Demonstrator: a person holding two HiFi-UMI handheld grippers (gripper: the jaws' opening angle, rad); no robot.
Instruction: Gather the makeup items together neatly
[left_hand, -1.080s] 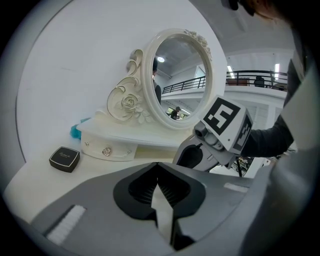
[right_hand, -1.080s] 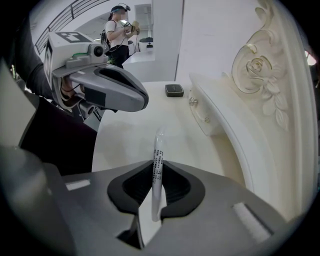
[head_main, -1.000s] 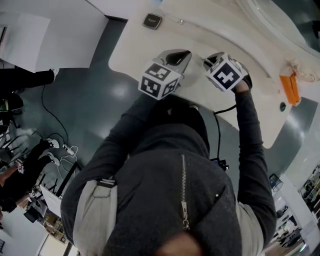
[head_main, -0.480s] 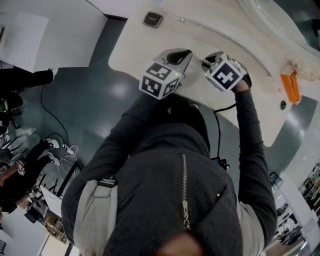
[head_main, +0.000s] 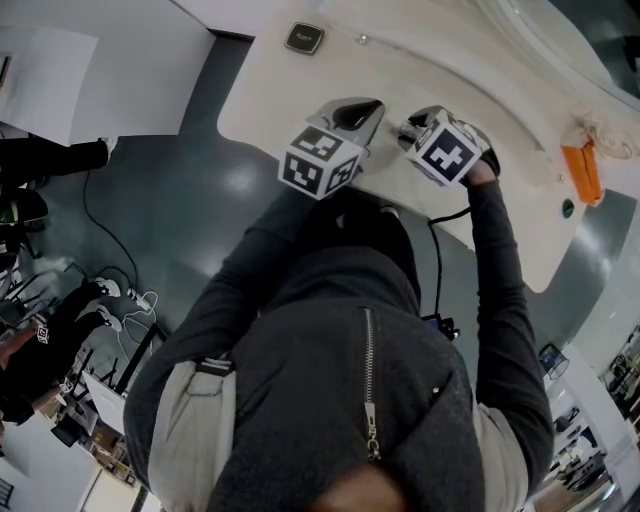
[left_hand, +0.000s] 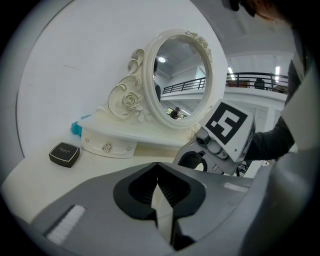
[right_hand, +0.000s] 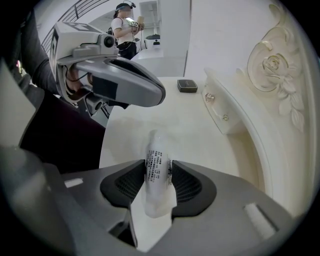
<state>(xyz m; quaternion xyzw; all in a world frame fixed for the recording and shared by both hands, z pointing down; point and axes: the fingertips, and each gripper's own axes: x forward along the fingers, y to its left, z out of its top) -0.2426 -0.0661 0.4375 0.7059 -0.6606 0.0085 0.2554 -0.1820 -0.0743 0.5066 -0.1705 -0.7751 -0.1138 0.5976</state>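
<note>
A small white tube with dark print lies on the white vanity table. My right gripper points steeply down over it. Its jaws have just been opening and now stand on either side of the tube without squeezing it. My left gripper hovers just to the left, jaws shut with nothing between them; its nose shows in the right gripper view. A black compact lies far back on the table, apart from the tube, and also shows as the compact and the compact.
An ornate oval mirror on a low drawer base stands along the table's back. An orange object lies at the far right. The table's front edge runs just beside both grippers. People stand in the background.
In the head view the right gripper's marker cube has shifted slightly left. The left gripper has stayed put.
</note>
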